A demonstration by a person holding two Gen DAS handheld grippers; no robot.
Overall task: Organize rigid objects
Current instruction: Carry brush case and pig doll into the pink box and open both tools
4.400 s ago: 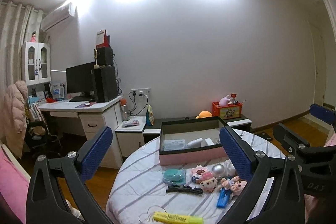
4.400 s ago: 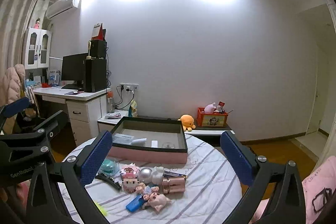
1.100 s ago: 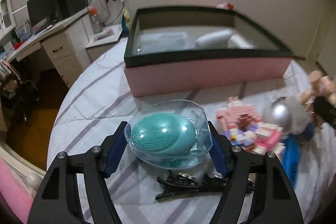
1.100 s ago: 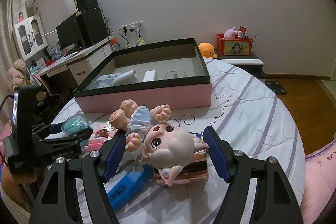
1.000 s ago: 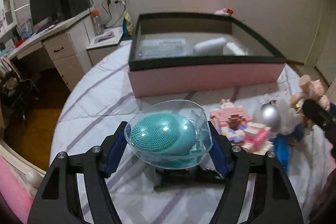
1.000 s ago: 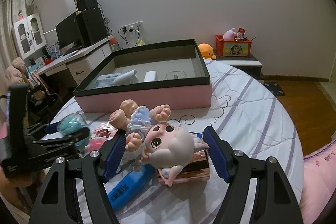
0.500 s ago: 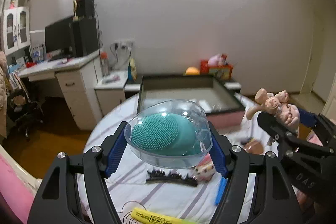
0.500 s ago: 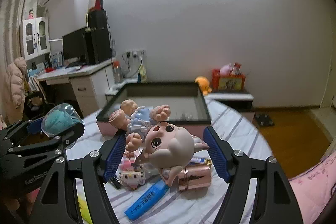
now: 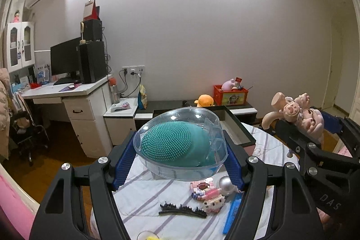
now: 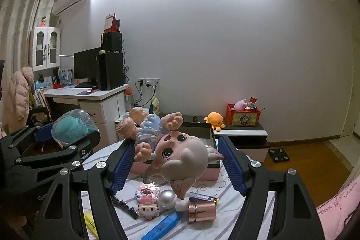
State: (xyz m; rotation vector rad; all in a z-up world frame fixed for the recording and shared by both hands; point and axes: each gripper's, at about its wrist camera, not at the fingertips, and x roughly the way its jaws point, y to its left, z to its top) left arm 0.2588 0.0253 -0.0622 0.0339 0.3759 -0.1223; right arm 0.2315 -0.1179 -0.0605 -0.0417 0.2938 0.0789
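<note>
My left gripper (image 9: 180, 158) is shut on a clear case holding a teal brush (image 9: 177, 145), lifted above the round table (image 9: 139, 195). My right gripper (image 10: 177, 163) is shut on a pink pig doll (image 10: 177, 150) in a blue dress, also held in the air. Each gripper shows in the other's view: the doll (image 9: 297, 114) at the right, the brush case (image 10: 72, 128) at the left. The pink box with a black rim (image 10: 211, 170) lies behind them, mostly hidden by the held objects.
On the striped cloth lie a black hair clip (image 9: 182, 213), a pink block figure (image 10: 147, 198), a silver ball (image 10: 167, 198), a rose-gold tube (image 10: 201, 211), a blue bar (image 10: 162, 227) and a yellow marker (image 10: 90, 223). A white desk (image 9: 67, 93) stands at left.
Both grippers have risen from the table with their objects and tilted up toward level. The box and table items have dropped lower in both views.
</note>
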